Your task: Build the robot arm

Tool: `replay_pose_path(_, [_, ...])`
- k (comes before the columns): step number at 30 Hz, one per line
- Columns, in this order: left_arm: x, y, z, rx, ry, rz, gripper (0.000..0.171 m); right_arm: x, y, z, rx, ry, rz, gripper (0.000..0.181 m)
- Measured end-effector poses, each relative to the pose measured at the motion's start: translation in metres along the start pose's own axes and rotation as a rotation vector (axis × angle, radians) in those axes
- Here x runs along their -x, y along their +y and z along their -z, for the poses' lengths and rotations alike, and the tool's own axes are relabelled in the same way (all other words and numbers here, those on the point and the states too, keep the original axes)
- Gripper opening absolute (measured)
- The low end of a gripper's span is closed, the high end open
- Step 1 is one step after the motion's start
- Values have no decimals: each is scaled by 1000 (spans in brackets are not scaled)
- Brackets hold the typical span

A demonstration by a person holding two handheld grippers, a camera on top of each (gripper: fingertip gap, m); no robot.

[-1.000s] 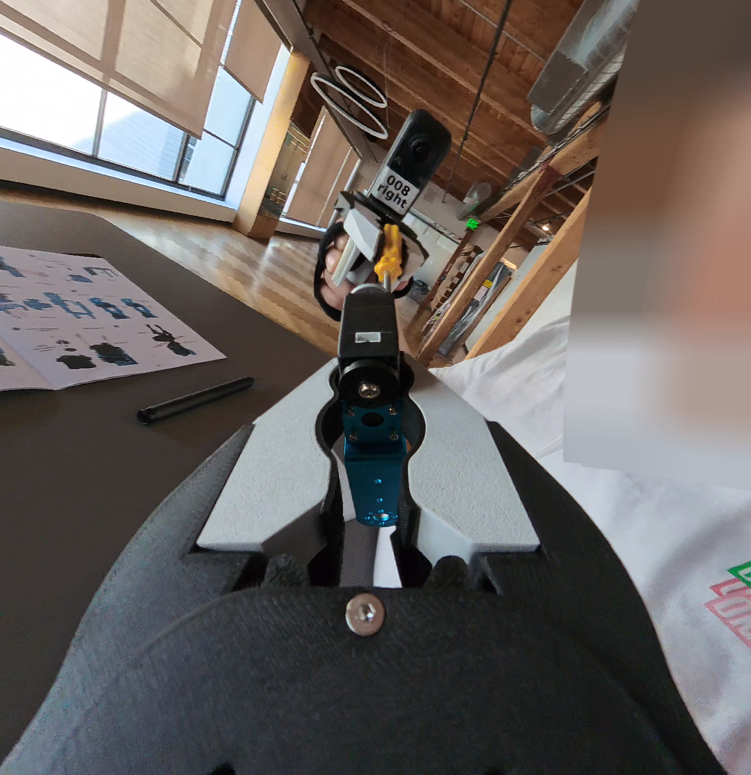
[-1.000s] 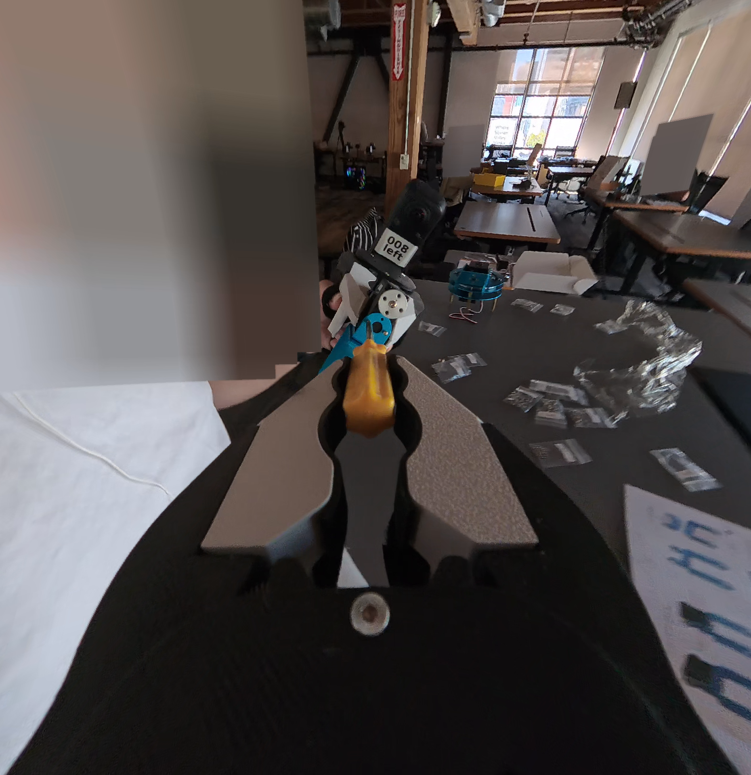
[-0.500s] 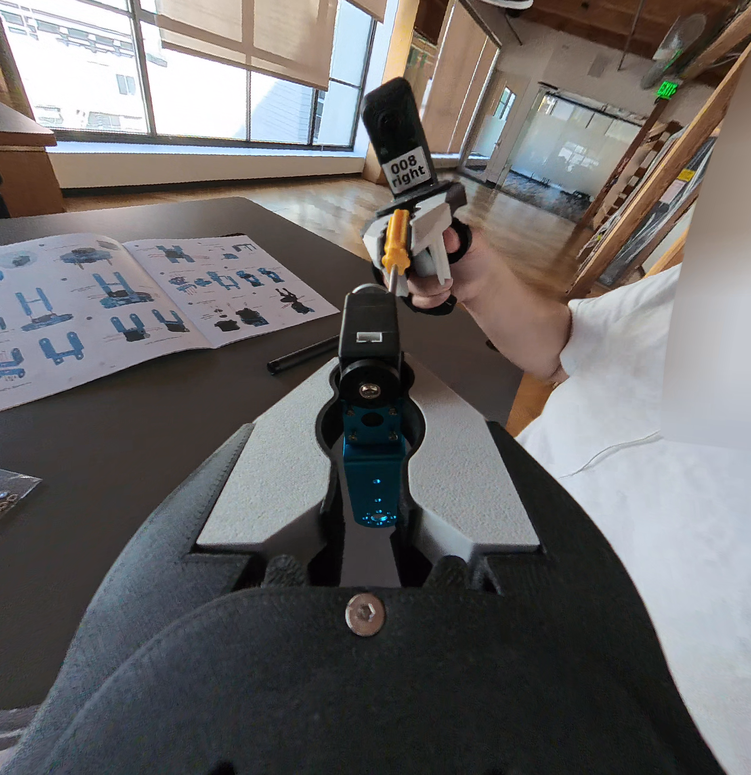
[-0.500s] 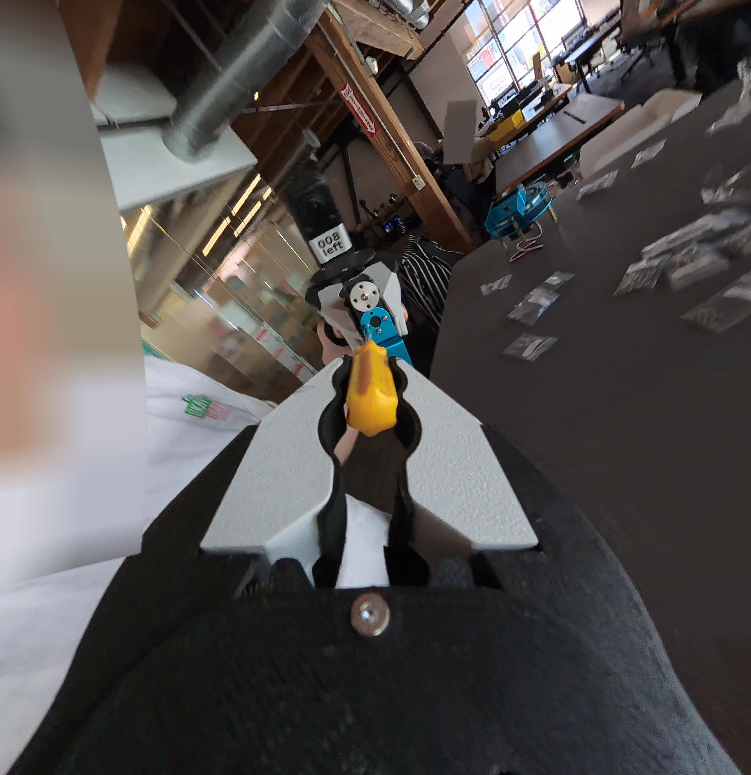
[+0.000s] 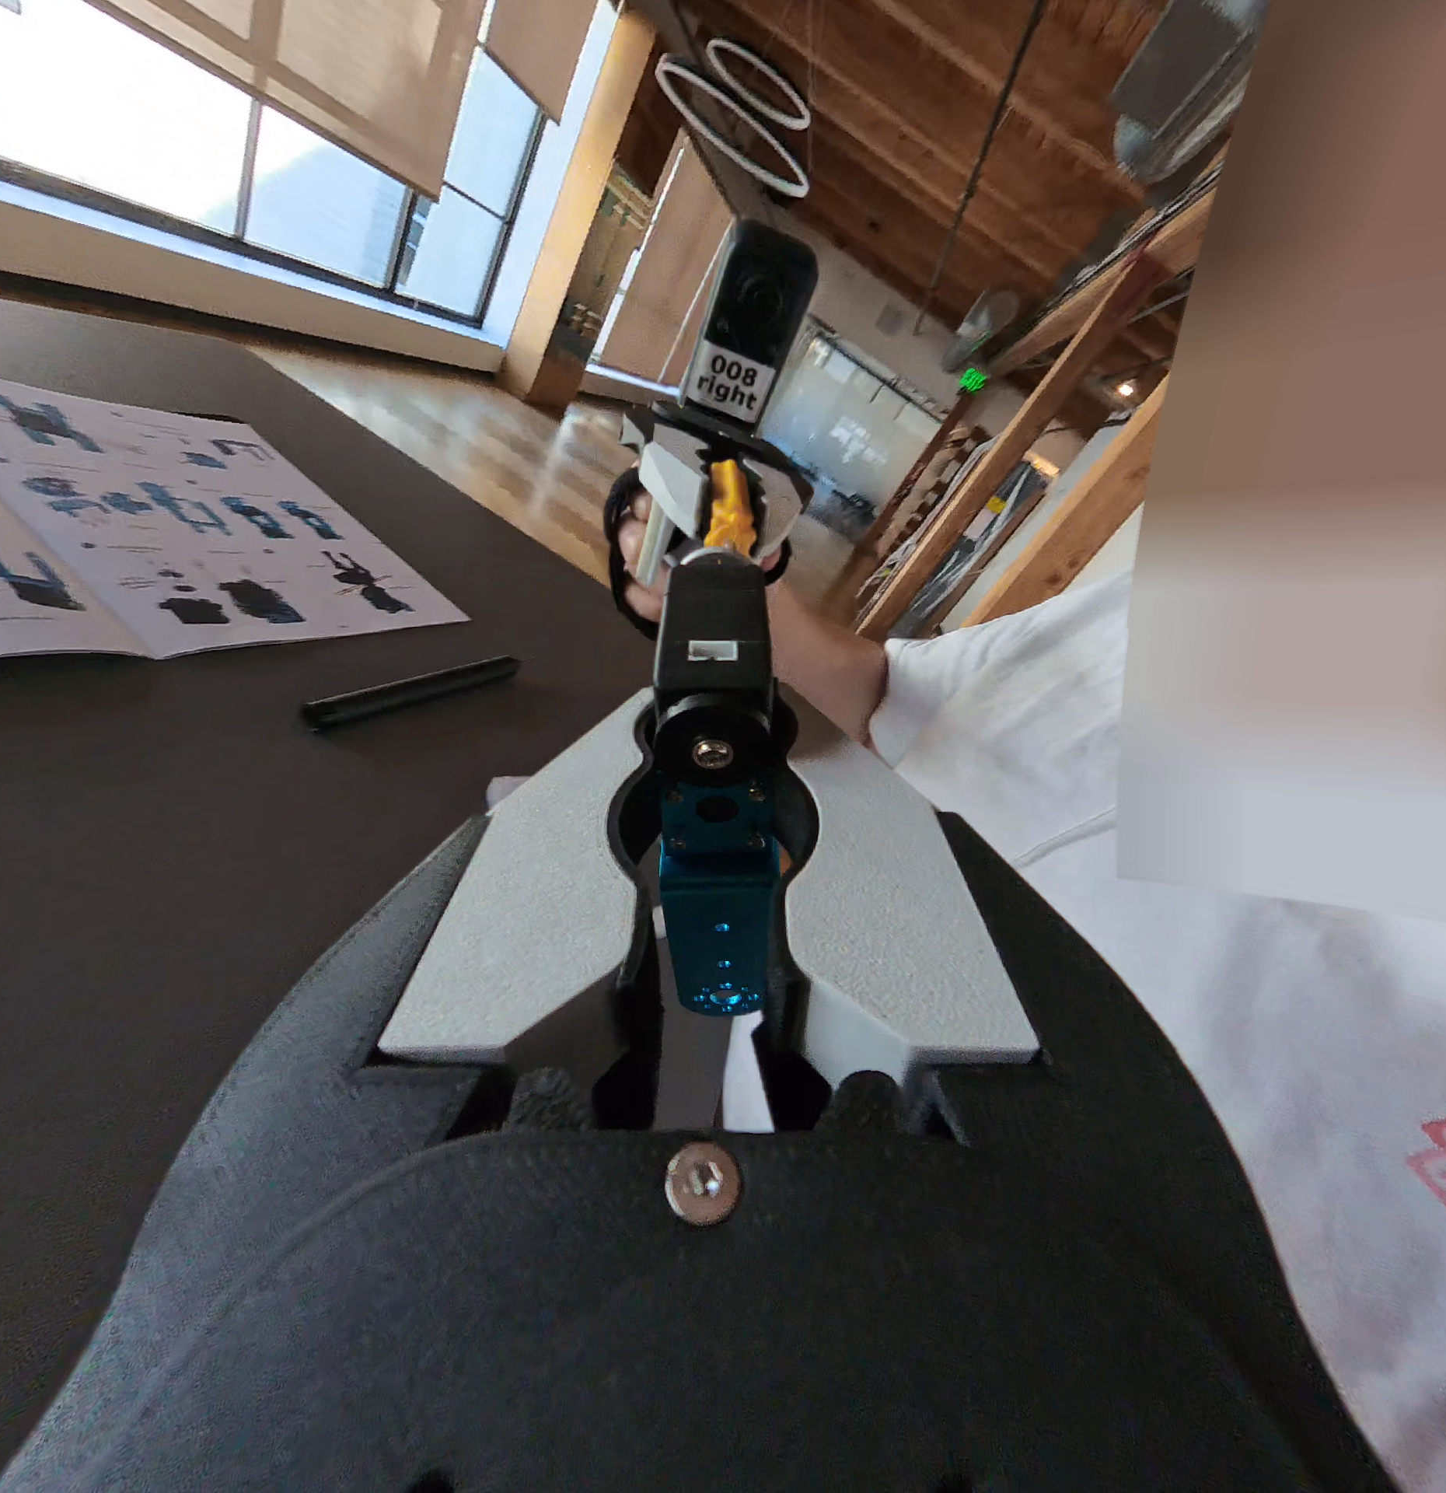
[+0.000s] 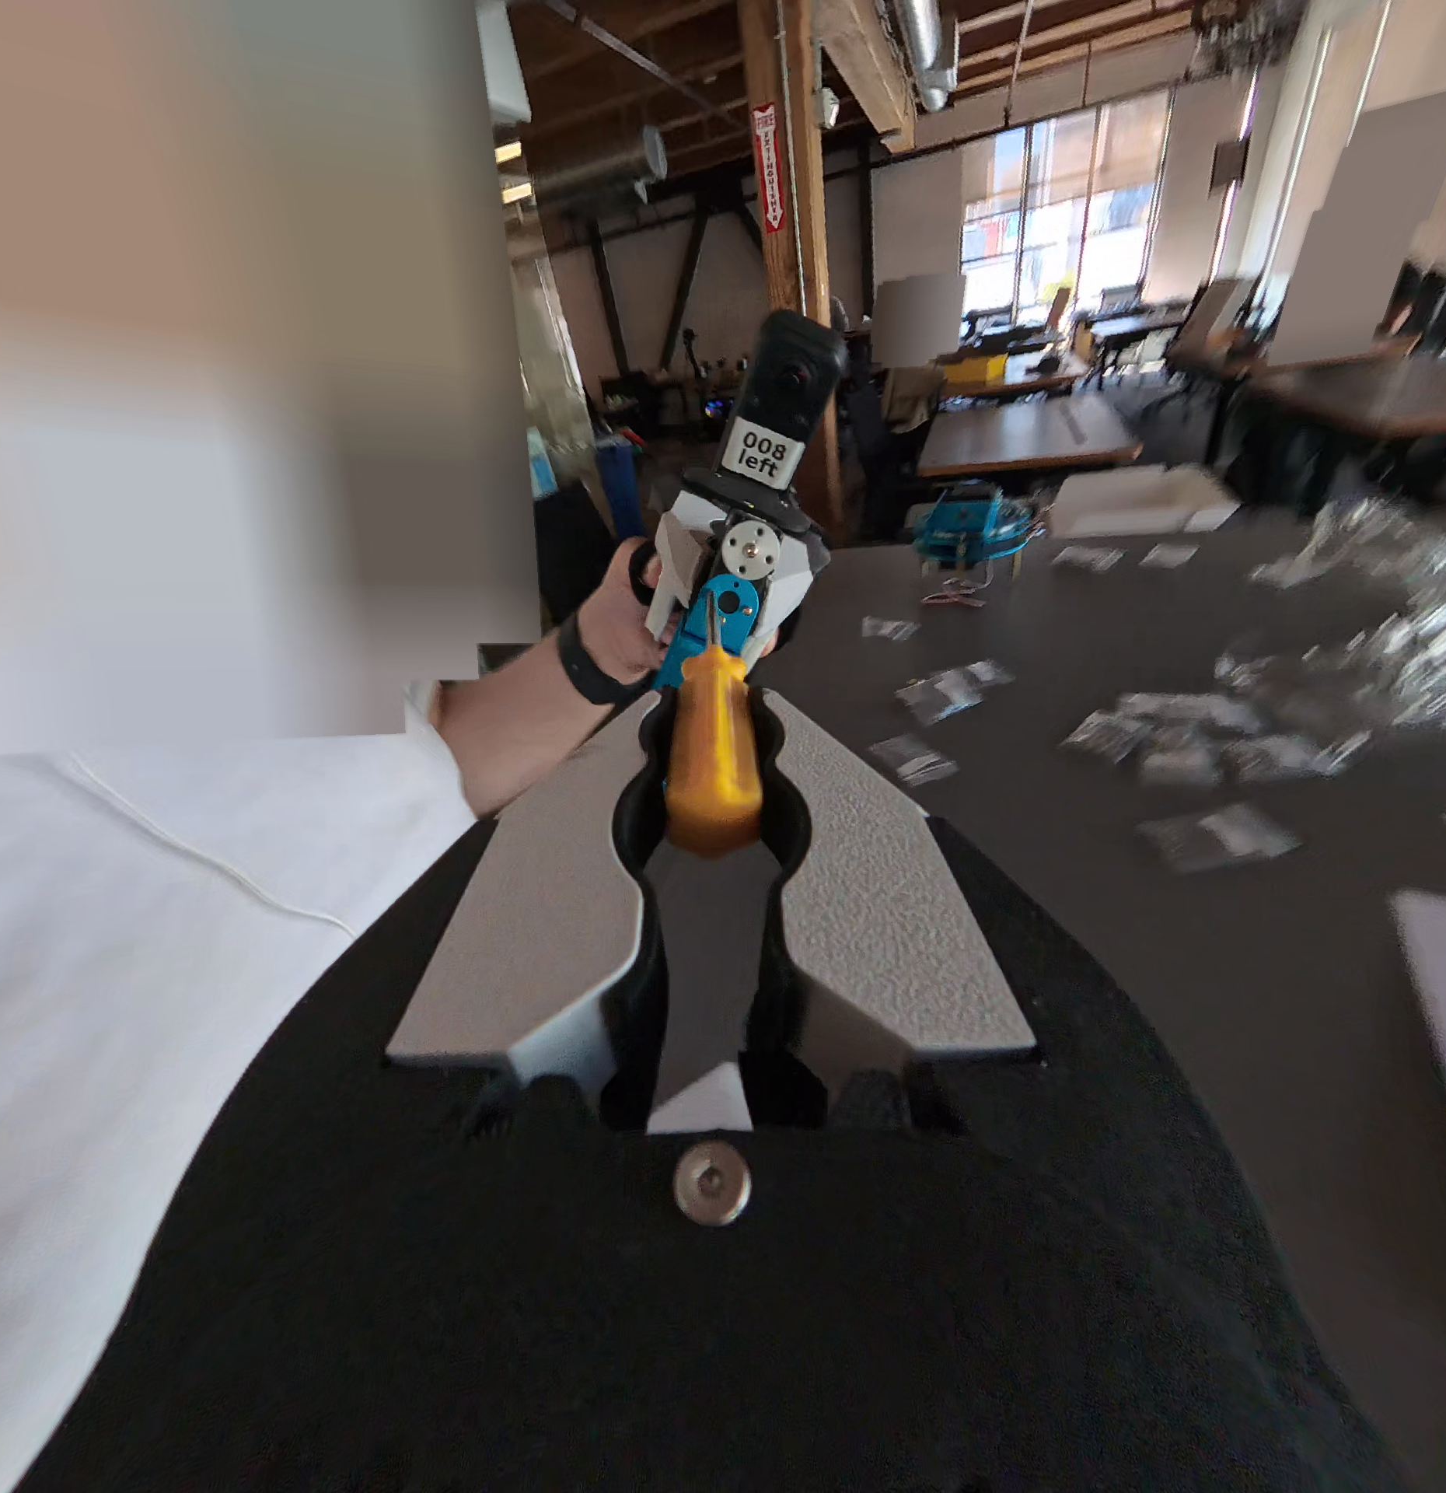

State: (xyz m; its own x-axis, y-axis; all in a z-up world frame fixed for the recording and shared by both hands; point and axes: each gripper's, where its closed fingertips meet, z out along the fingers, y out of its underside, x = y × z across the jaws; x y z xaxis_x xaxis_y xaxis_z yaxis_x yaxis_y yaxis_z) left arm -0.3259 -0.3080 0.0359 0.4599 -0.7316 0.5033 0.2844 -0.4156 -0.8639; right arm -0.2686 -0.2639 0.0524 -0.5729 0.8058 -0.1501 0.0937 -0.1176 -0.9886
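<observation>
My left gripper (image 5: 713, 808) is shut on a black servo motor (image 5: 710, 646) fixed in a blue metal bracket (image 5: 716, 913), held in the air above the dark table. My right gripper (image 6: 713, 775) is shut on a yellow-handled screwdriver (image 6: 712, 759). Its metal shaft (image 6: 710, 626) reaches the blue bracket (image 6: 724, 618) in the left gripper (image 6: 736, 565) opposite. In the left wrist view the right gripper (image 5: 724, 505) faces me with the screwdriver (image 5: 729, 505) at the far end of the servo.
An open instruction booklet (image 5: 162, 525) and a black rod (image 5: 409, 692) lie on the dark table (image 5: 138, 848). Several small clear bags (image 6: 1172, 727), crumpled plastic wrap (image 6: 1414, 638) and a blue round assembly (image 6: 970, 529) lie on the table's other side. A person in a white shirt (image 6: 179, 889) stands close.
Both grippers swung back from their tilt half a second ago to about the pose of a second ago. The screwdriver stays at the servo and bracket. Both grips are unchanged.
</observation>
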Motion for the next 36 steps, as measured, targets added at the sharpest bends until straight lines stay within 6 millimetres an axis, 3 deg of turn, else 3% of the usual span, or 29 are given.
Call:
replay_pose_path(4, [-10, -3, -1, -21, 94, 52, 21, 8, -2, 0, 81, 6, 222, 16])
replay_pose_path(9, [-15, -3, 0, 10, 101, 27, 21, 9, 0, -1, 167, -3, 271, 16])
replay_pose_path(21, [-6, 6, 1, 82, -57, -94, 21, 6, 5, -1, 176, -1, 24, 16])
replay_pose_path(36, [2, 13, 5, 136, -160, -197, 21, -2, 23, -4, 115, -56, -441, 17])
